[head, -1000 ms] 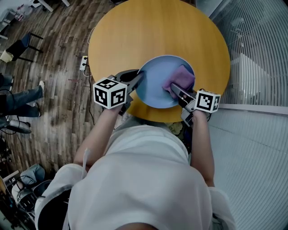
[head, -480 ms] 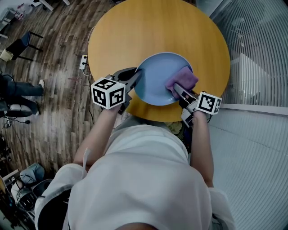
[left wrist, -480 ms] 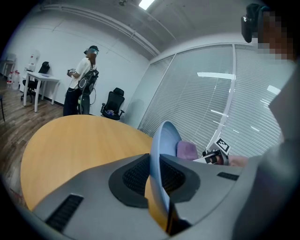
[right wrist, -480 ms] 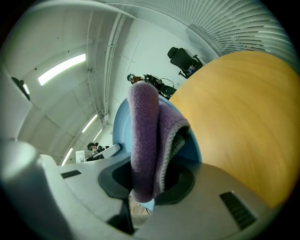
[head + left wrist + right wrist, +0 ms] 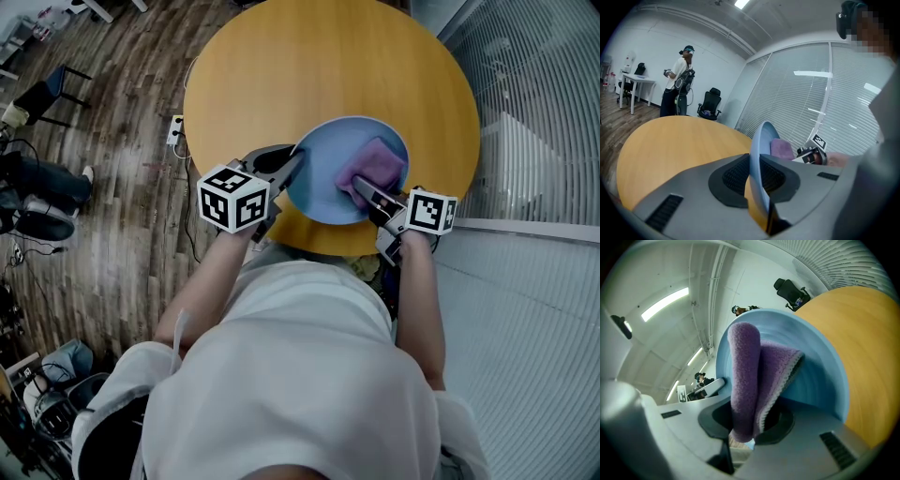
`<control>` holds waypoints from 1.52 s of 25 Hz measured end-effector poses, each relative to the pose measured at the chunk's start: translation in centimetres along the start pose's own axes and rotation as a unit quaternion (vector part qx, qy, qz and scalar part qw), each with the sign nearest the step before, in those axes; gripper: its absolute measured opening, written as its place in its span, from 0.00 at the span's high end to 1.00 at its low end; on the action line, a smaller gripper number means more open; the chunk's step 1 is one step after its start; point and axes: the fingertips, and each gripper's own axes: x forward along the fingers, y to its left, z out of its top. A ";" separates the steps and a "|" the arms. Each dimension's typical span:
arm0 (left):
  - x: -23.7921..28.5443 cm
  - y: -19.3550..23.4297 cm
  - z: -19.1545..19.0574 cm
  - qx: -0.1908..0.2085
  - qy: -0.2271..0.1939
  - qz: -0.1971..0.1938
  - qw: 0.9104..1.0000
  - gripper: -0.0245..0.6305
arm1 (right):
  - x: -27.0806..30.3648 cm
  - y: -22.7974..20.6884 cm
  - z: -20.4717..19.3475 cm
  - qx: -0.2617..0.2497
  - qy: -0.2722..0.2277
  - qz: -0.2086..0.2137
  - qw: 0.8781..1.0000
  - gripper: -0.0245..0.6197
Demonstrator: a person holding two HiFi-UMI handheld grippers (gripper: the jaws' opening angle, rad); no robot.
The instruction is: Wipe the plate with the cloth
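1. Gripping the pale blue plate [image 5: 764, 136] by its left rim, the left gripper [image 5: 757, 176] has its jaws drawn narrow onto the thin edge, one dark ribbed pad on each face.
2. The plate stands tilted over the near part of the round wooden table [image 5: 319, 66], its hollow face turned toward the right gripper; whether its lower edge touches the tabletop I cannot tell.
3. The right gripper [image 5: 743, 427] is clamped on a folded purple cloth [image 5: 750, 380]; the cloth has a pale stitched hem and rises out of the jaws in two thick folds; it lies against the plate's inner face, on the right half of the dish.
4. Each gripper carries a cube with black-and-white square markers; the left cube [image 5: 232, 197] and the right cube [image 5: 431, 211] show blocky patterns rather than words.
5. Beyond the table, in the left gripper view, a person [image 5: 677, 89] stands near a white desk [image 5: 635, 79]; a black office chair [image 5: 708, 101] sits just beside them; slatted blinds [image 5: 801, 93] run along the wall; the wood-plank floor [image 5: 103, 187] lies to the table's left in the head view.
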 end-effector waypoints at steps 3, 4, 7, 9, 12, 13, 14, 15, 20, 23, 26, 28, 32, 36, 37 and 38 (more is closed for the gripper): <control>0.2 -0.5 -0.1 0.003 0.005 -0.003 1.000 0.90 | 0.7 0.8 -0.4 -0.011 0.023 0.008 1.000 0.83; 0.2 -0.7 -0.1 0.004 0.007 -0.004 1.000 0.90 | 0.9 1.1 -0.6 -0.016 0.032 0.008 0.999 0.83; 0.3 -0.9 -0.5 0.010 0.014 -0.005 1.000 0.90 | 1.5 1.0 -1.3 -0.041 0.060 -0.001 0.997 0.83; 0.2 -0.8 -0.7 0.013 0.017 -0.005 1.000 0.90 | 2.0 1.2 -1.6 -0.057 0.078 -0.005 0.995 0.83; 0.1 -1.0 -0.7 0.015 0.020 -0.007 1.000 0.90 | 2.7 2.2 -2.0 -0.075 0.101 -0.003 0.992 0.83; 0.2 -1.0 -0.8 0.015 0.021 -0.008 1.000 0.90 | 3.0 2.3 -2.1 -0.081 0.109 -0.002 0.991 0.83; 0.3 -1.0 -0.9 0.016 0.022 -0.009 1.000 0.90 | 3.2 2.4 -2.4 -0.086 0.117 0.000 0.989 0.83; 0.3 -1.1 -1.0 0.017 0.023 -0.011 1.000 0.90 | 3.5 2.6 -2.6 -0.090 0.125 0.003 0.988 0.83; 0.7 -1.7 -1.2 0.026 0.030 -0.019 0.999 0.90 | 4.6 3.5 -3.9 -0.111 0.167 0.019 0.980 0.83; 0.8 -1.9 -1.4 0.030 0.034 -0.021 0.999 0.90 | 4.9 3.7 -4.4 -0.120 0.182 0.022 0.976 0.83; 0.7 -1.9 -1.6 0.029 0.037 -0.023 0.999 0.90 | 4.9 3.7 -4.5 -0.126 0.192 0.023 0.973 0.83; 0.8 -1.9 -1.7 0.032 0.040 -0.023 0.998 0.90 | 4.9 3.6 -4.7 -0.136 0.201 0.019 0.970 0.83; 0.8 -2.1 -2.1 0.049 0.050 -0.022 0.997 0.90 | 5.0 3.6 -5.1 -0.163 0.219 0.004 0.962 0.83; 0.8 -2.1 -2.5 0.065 0.056 -0.019 0.996 0.90 | 5.3 3.5 -5.7 -0.186 0.231 -0.006 0.955 0.83; 0.8 -2.1 -2.5 0.064 0.055 -0.019 0.996 0.90 | 5.3 3.5 -5.6 -0.185 0.229 -0.007 0.956 0.83; 0.8 -2.1 -2.4 0.062 0.053 -0.019 0.997 0.90 | 5.3 3.4 -5.5 -0.182 0.225 -0.007 0.957 0.83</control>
